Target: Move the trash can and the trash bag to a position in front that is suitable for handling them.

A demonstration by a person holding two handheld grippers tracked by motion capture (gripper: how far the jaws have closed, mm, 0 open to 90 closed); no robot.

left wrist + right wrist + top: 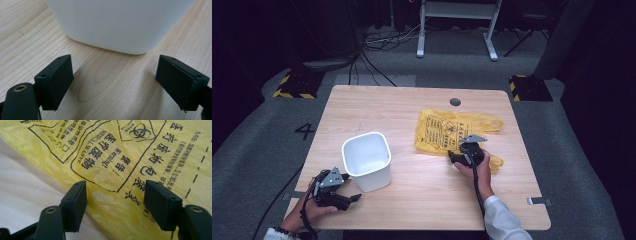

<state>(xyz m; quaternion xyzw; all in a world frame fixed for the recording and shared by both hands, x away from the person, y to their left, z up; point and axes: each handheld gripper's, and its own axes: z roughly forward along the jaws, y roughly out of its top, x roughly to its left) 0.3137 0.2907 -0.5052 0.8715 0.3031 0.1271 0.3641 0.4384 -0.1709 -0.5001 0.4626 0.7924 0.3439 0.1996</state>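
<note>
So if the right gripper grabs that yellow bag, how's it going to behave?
The yellow bag looks like thin, wrinkled plastic film lying flat on the table, so it will probably hang limp and fold. It appears empty, so likely very light. The right gripper stands open over its edge; the glossy film may slip unless pinched firmly.

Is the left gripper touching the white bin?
Apart. In the left gripper view, bare table lies between the left gripper and the white bin.
</note>
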